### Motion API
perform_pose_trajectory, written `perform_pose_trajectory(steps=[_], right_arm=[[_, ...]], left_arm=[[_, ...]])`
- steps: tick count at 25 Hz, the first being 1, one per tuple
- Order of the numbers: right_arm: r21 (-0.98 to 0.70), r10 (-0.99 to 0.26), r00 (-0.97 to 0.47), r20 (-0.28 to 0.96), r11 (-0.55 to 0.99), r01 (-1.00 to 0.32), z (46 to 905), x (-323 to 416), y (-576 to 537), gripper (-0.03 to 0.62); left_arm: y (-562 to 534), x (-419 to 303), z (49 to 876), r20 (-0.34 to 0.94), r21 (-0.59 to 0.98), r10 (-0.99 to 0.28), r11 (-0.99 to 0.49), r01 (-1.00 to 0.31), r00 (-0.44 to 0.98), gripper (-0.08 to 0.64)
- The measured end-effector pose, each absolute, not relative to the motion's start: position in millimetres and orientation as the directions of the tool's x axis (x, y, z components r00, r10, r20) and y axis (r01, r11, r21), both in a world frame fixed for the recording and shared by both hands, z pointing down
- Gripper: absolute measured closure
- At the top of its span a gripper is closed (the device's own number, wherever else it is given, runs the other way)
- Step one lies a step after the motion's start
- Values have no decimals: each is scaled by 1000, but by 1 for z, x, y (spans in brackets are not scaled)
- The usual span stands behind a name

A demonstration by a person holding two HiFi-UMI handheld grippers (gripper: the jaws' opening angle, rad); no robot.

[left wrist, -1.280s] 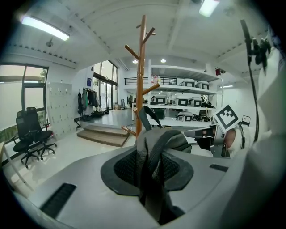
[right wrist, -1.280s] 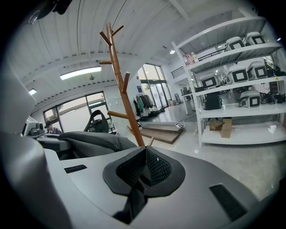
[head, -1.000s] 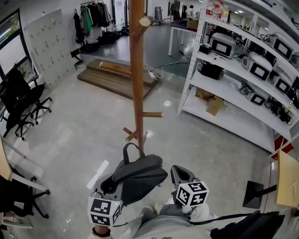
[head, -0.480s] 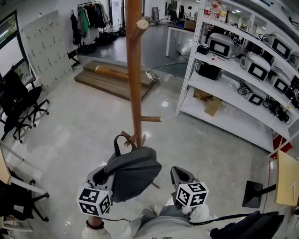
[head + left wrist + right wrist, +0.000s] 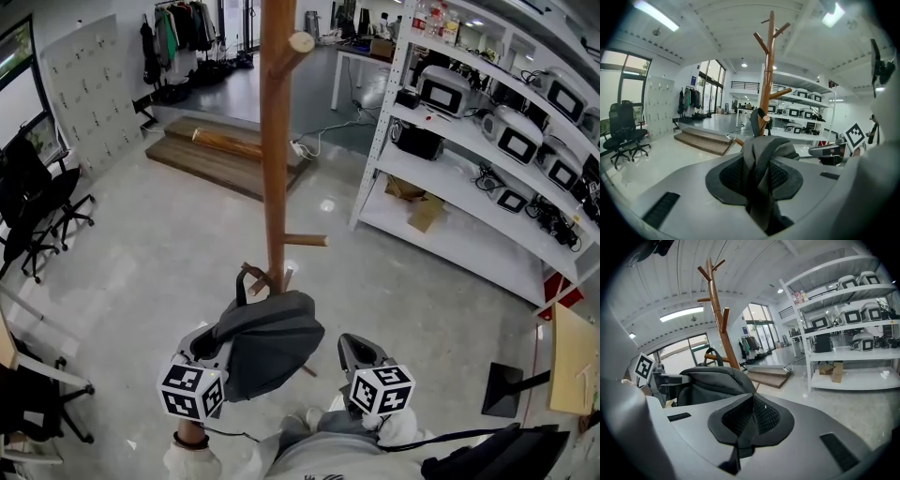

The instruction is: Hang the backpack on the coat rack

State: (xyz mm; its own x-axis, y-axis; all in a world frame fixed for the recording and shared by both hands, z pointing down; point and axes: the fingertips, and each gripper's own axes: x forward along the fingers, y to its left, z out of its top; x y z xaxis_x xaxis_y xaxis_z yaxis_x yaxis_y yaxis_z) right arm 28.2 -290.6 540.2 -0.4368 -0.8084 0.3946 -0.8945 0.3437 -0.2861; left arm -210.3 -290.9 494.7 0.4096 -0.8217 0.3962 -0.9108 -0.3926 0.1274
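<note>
A grey backpack (image 5: pixel 272 339) hangs in the air just in front of the wooden coat rack (image 5: pixel 275 141). My left gripper (image 5: pixel 210 345) is shut on a fold of the backpack's strap (image 5: pixel 761 166), which fills the gap between the pads. The black top handle (image 5: pixel 242 285) stands up beside a short low peg (image 5: pixel 256 278) of the rack; whether they touch I cannot tell. In the left gripper view the rack (image 5: pixel 768 75) rises straight ahead. My right gripper (image 5: pixel 353 349) is to the right of the bag, shut on nothing, with the backpack (image 5: pixel 711 379) to its left.
White shelving (image 5: pixel 487 159) with machines runs along the right. Another peg (image 5: pixel 306 241) points right at mid height, and one (image 5: pixel 301 42) sticks out high up. Black office chairs (image 5: pixel 33 211) stand at the left. A low wooden platform (image 5: pixel 220 155) lies behind the rack.
My left gripper has carried the backpack leftward and closer to the pole, bringing the top handle up beside the low peg. The right gripper has stayed put.
</note>
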Motion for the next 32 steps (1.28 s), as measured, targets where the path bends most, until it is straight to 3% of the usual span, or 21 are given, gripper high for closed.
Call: perform_pose_trajectory(steps=[32], right_arm=[[-282, -818, -397, 418, 298, -912, 545, 55, -283, 580]], left_arm=[[-321, -199, 543, 412, 186, -794, -407, -894, 447, 480]])
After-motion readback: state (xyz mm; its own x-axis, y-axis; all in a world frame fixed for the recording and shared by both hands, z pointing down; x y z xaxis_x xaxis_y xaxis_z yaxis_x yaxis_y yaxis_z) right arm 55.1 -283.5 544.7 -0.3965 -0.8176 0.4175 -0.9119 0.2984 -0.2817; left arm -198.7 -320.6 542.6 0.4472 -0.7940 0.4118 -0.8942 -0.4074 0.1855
